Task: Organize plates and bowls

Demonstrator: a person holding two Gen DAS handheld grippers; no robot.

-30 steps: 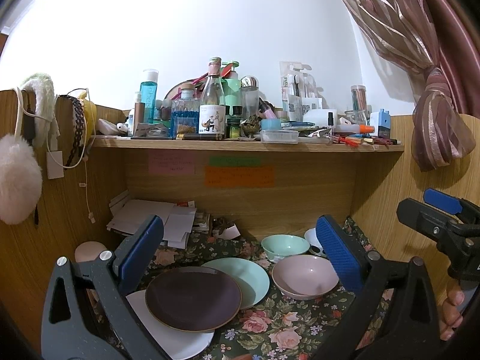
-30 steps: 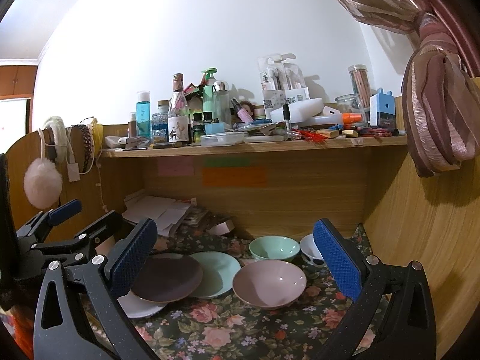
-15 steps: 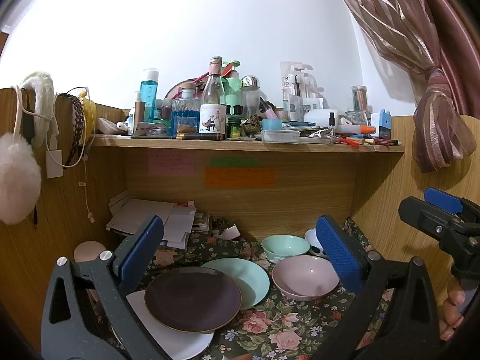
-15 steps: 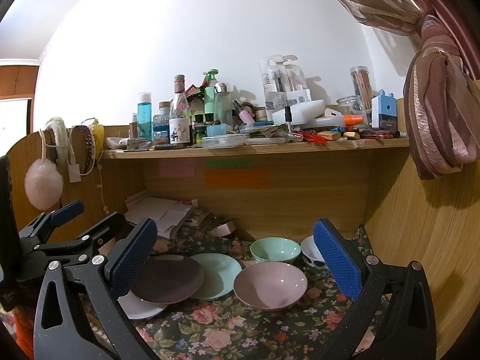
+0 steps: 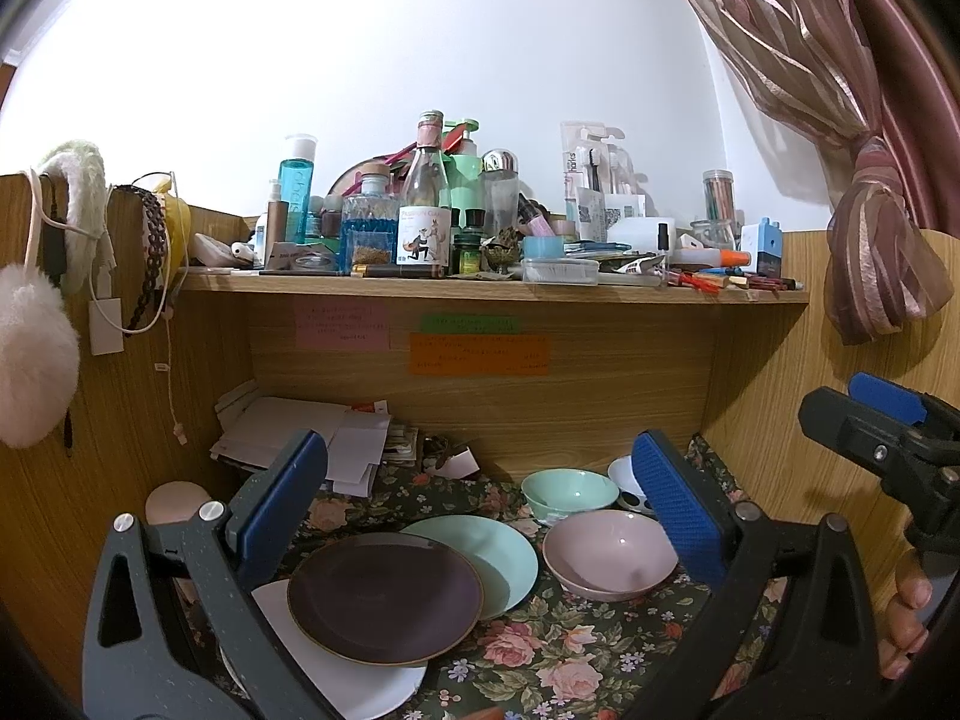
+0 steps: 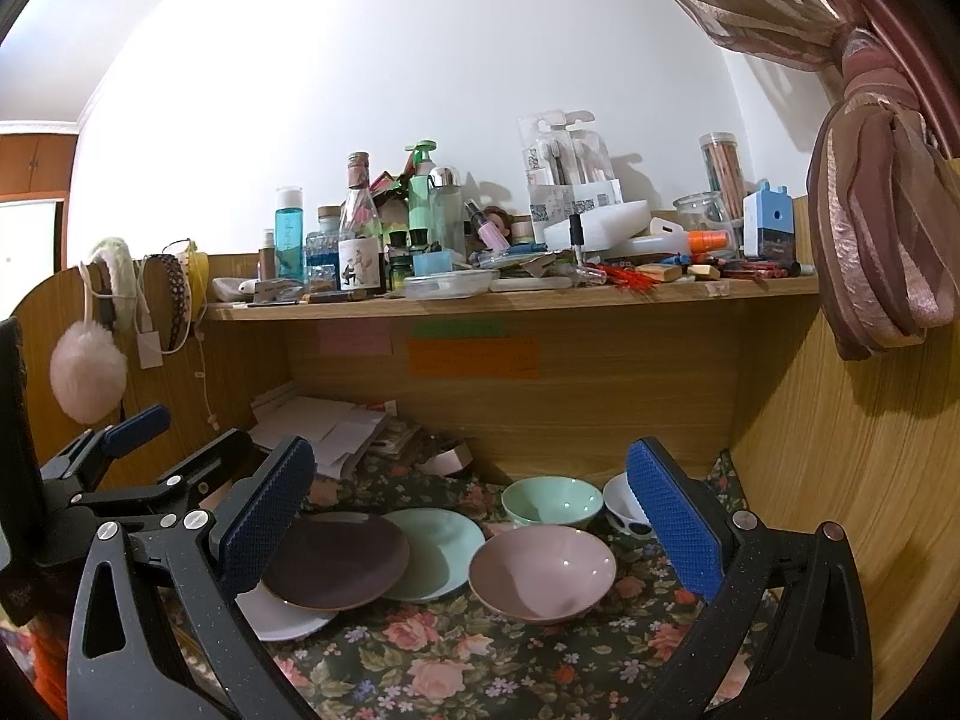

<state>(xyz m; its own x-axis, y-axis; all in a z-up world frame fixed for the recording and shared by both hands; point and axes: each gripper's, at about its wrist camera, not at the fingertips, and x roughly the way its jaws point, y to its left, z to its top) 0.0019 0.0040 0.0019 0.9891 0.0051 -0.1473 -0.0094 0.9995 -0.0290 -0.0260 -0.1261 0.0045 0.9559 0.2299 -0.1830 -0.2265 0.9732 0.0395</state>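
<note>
On the floral cloth a dark purple plate [image 5: 384, 597] [image 6: 336, 561] lies over a white plate [image 5: 336, 669] [image 6: 282, 615] and overlaps a mint green plate [image 5: 498, 558] [image 6: 441, 549]. To their right sits a pink bowl [image 5: 609, 552] [image 6: 540, 570], behind it a mint green bowl [image 5: 567, 489] [image 6: 552, 501] and a white bowl [image 5: 624, 480] [image 6: 624, 507] with dark spots. My left gripper [image 5: 480, 510] is open and empty, held above the plates. My right gripper [image 6: 471, 519] is open and empty, above the pink bowl. Each gripper shows at the edge of the other's view.
The desk alcove has wooden walls [image 6: 840, 480] on both sides and at the back. A shelf [image 5: 480, 288] above is crowded with bottles and stationery. Papers [image 5: 300, 432] pile at the back left. A curtain [image 6: 876, 228] hangs at the right. A fluffy earmuff [image 5: 30, 360] hangs at the left.
Both grippers have barely drifted. The dishes have not moved.
</note>
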